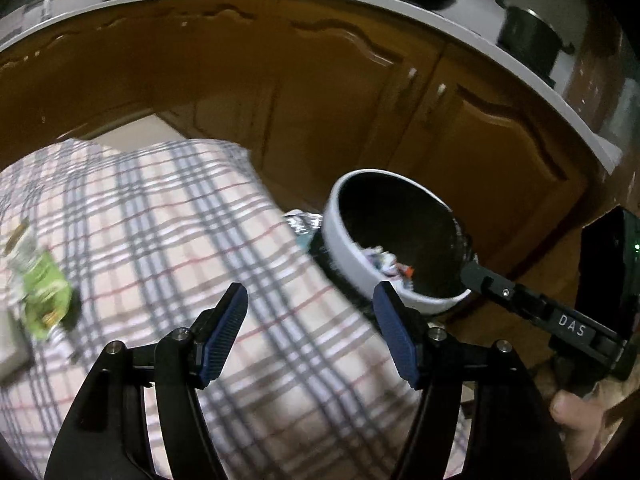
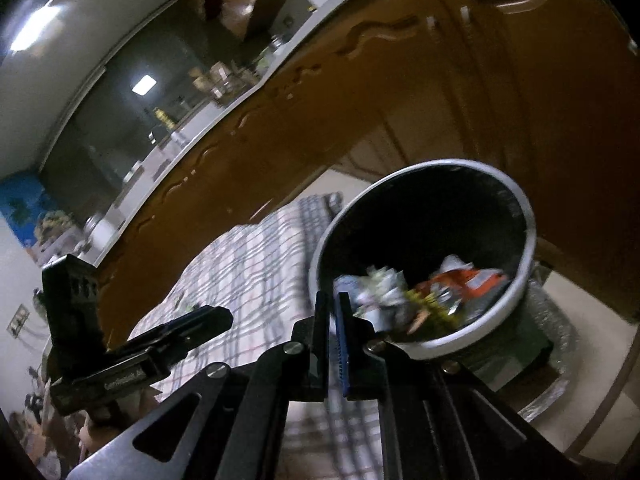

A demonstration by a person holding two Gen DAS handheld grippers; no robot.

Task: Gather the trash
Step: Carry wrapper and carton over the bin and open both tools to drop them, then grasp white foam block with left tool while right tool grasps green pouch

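Note:
A white trash bin (image 1: pixel 348 240) with a black liner is tilted, with crumpled wrappers (image 1: pixel 386 264) inside. In the right wrist view the bin (image 2: pixel 516 292) holds white and orange wrappers (image 2: pixel 460 282). My right gripper (image 2: pixel 332 312) is shut on the bin's near rim and holds it tilted; it also shows in the left wrist view (image 1: pixel 468 268). My left gripper (image 1: pixel 310 300) is open and empty above the plaid tablecloth (image 1: pixel 168 216). A green wrapper (image 1: pixel 46 296) lies on the cloth at the left.
Brown cabinet doors (image 1: pixel 320 92) under a white counter (image 1: pixel 520 64) stand behind the table. A dark pot (image 1: pixel 528 40) and a pan sit on the counter. A silvery mat (image 2: pixel 556 320) lies under the bin.

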